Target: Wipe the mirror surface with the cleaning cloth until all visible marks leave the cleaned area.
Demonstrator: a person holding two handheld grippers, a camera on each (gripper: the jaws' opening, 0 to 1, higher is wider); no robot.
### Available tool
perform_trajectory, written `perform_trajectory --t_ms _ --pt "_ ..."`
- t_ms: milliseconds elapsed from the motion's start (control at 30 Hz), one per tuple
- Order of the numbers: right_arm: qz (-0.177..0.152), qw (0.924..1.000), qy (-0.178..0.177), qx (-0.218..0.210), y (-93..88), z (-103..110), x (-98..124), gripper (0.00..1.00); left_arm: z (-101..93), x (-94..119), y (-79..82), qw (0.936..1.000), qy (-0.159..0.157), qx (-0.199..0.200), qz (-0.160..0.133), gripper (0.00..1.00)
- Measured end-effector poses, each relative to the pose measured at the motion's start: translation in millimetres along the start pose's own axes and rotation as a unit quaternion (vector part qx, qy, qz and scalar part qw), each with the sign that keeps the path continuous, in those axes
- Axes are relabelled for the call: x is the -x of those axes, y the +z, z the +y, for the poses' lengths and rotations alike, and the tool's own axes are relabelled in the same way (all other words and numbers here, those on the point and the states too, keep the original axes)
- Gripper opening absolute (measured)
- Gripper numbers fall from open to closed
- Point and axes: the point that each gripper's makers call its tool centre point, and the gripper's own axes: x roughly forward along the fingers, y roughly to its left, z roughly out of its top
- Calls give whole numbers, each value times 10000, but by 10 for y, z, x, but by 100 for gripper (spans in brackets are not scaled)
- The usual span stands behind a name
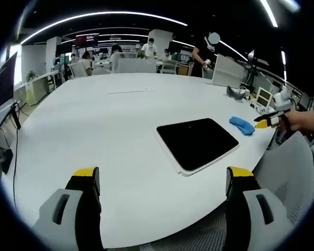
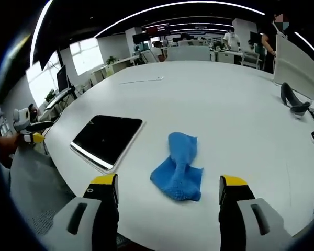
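While both grippers hang above the near edge of the white table (image 1: 110, 120), neither one touches anything. In the left gripper view, the left gripper (image 1: 162, 183) has its yellow-tipped jaws spread wide, with bare tabletop between them. Ahead of it and a little to the right lies the mirror (image 1: 198, 143), a flat dark rectangle with a pale rim, set at an angle close to the table's edge. Just beyond the mirror's far right corner sits the blue cloth (image 1: 242, 125), apart from the mirror. The right gripper (image 1: 269, 121) comes in from the right of that view, held in a hand (image 1: 309, 120), its yellow tips near the cloth; from here it is too small to tell how its jaws stand.

In the right gripper view, the right gripper (image 2: 167, 187) is also spread wide. The cloth (image 2: 179, 166) lies crumpled on the table (image 2: 220, 99) just ahead of the jaws and between their lines, not pinched. The mirror (image 2: 105, 138) lies to the cloth's left, near but not touching it. The left gripper (image 2: 34, 133) shows at the far left edge. A dark curved object (image 2: 294, 102) rests on the far right of the table. People (image 1: 146, 49) sit and stand at desks in the office behind.
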Motion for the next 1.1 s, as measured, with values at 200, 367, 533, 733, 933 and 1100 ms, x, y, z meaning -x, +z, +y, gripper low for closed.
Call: perform_trajectory --t_ms 200,367,533,733,933,1100 --pt "11 9996 -194 -228 17 -88 -43 50 -24 -35 -62 9995 -42 -243 199 99" --pt "-52 9986 -335 -414 95 -130 -107 37 -19 -30 -44 9995 -56 -265 140 99" --pt "220 9982 -468 -317 60 -154 -218 22 -4 -19 -23 9994 -58 -332 54 99" --pt "478 9968 -582 -260 6 -150 -305 18 12 -20 -41 9995 -48 -300 74 99" --pt "790 9858 -1146 -943 -199 -269 -412 13 52 -28 -69 9994 9 -323 116 99" --pt "828 9871 -1167 -722 -128 -186 -439 3 144 9 -63 9998 163 -111 24 99"
